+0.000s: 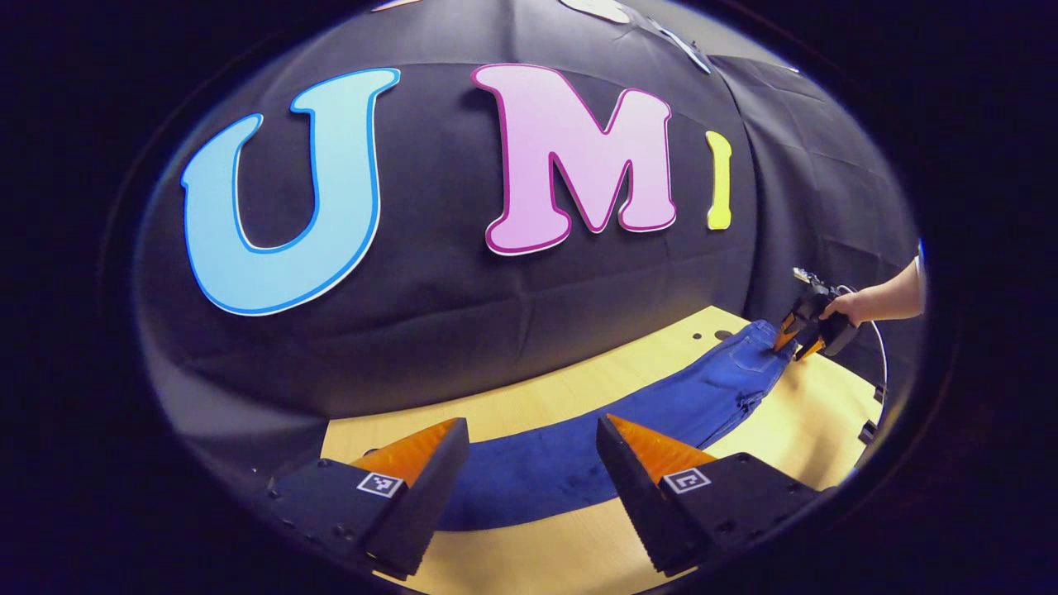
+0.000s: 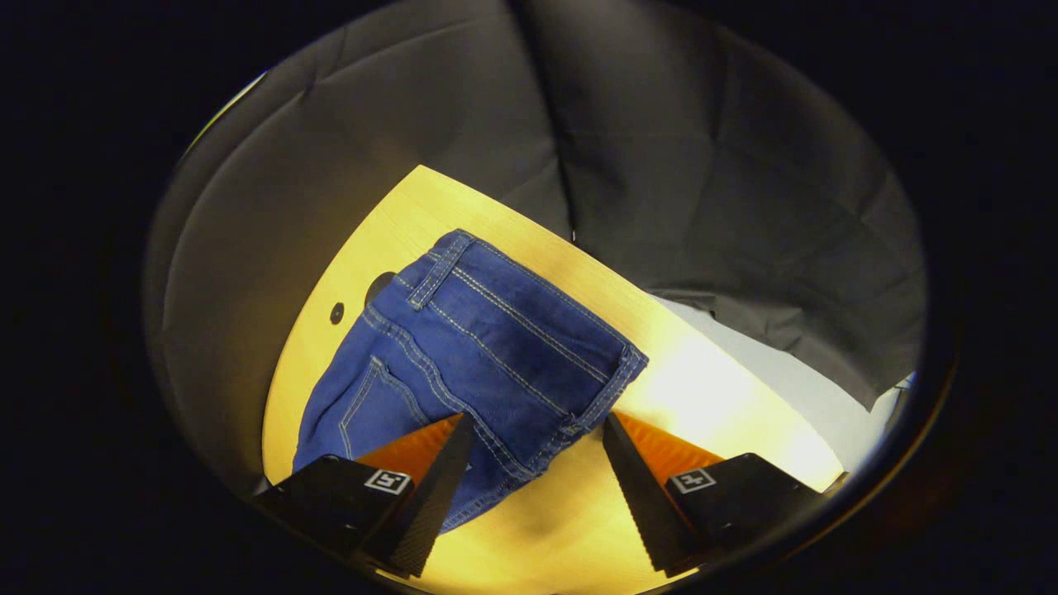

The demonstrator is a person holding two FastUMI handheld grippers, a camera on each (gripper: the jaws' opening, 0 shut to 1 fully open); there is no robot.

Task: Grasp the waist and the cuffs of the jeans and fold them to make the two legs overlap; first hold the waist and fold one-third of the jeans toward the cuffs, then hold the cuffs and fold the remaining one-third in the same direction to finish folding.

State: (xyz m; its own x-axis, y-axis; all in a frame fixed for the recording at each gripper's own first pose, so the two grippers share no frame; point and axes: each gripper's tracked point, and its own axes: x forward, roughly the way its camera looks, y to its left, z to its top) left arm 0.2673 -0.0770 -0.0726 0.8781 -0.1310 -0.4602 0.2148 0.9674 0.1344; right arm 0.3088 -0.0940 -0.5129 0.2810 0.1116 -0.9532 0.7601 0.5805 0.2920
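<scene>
Blue jeans (image 1: 702, 397) lie flat along the wooden table (image 1: 529, 405), legs running toward me and waist at the far right. My left gripper (image 1: 533, 467) is open, hovering over the leg end of the jeans, whose cuffs are hidden behind the fingers. In the right gripper view the waist (image 2: 496, 330), with its belt loops and a back pocket, lies just ahead. My right gripper (image 2: 537, 463) is open, its fingers straddling the near waist corner without pressing on it. From the left gripper view, the right gripper (image 1: 795, 335) sits at the waistband, held by a hand (image 1: 868, 304).
Black cloth walls close in behind the table (image 2: 388, 215) on the far side and the right. Small round holes (image 2: 336, 312) mark the tabletop beside the waist. Bare wood (image 2: 702, 388) lies to the right of the waist, and the table edge (image 1: 868, 413) runs close to it.
</scene>
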